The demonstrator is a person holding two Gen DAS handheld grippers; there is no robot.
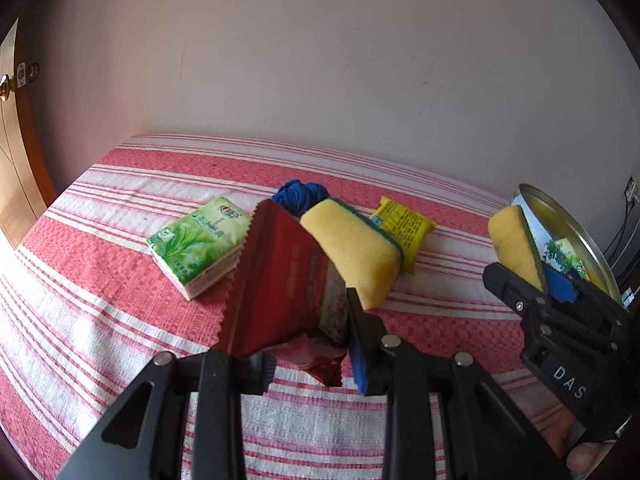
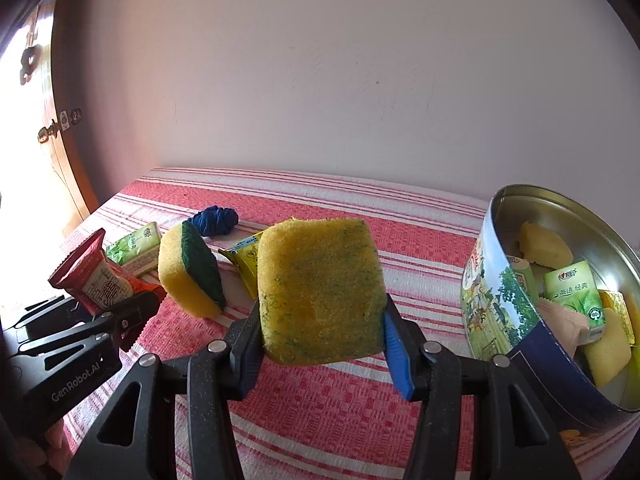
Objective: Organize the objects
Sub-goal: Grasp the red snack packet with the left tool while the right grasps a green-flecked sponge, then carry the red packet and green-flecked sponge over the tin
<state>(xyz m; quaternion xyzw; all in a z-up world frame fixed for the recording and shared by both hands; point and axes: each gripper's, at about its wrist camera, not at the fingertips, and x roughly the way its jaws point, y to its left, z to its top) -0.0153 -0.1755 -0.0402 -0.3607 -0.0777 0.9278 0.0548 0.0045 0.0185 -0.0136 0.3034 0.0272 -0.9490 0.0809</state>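
While clamped, sponge [image 2: 320,292] off cloth [image 2: 320,392].

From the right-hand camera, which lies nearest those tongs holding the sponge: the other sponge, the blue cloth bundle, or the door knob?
1. Other sponge, just left of the right tongs.
2. Blue cloth bundle, farther back on the striped cloth.
3. Door knob, far left.

Red-and-white striped cloth [image 2: 320,400], yellow-and-green sponge [image 2: 320,292], red packet [image 1: 276,280], blue bundle [image 2: 214,220].
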